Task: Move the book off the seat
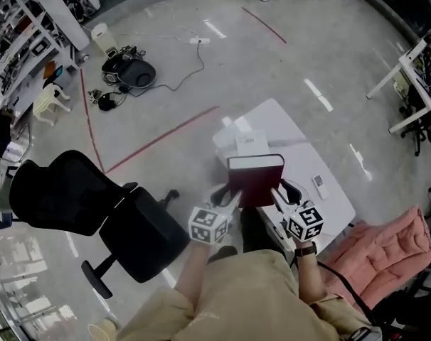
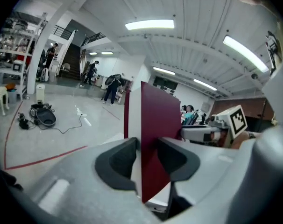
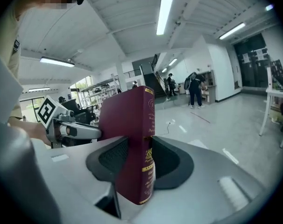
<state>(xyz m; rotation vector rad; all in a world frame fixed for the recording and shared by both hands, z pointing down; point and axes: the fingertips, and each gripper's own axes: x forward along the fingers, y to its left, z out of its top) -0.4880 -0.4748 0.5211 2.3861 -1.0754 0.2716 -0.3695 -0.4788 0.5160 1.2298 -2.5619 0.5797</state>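
Note:
A thick maroon book (image 1: 256,179) hangs in the air in front of the person, gripped from both sides. My left gripper (image 1: 230,199) is shut on its page edge; the left gripper view shows the book (image 2: 155,134) squeezed between the dark pads (image 2: 117,160). My right gripper (image 1: 278,195) is shut on the spine side, where the gold-lettered spine (image 3: 146,143) stands between its pads (image 3: 167,162). The book floats over the white table (image 1: 329,190), to the right of the black office chair (image 1: 123,219), whose seat (image 1: 146,231) is bare.
A white box (image 1: 242,141) with a label lies on the table behind the book, a small remote (image 1: 319,183) to its right. A pink padded chair (image 1: 393,254) stands at right. Cables and a black pan (image 1: 134,73) lie on the floor far left.

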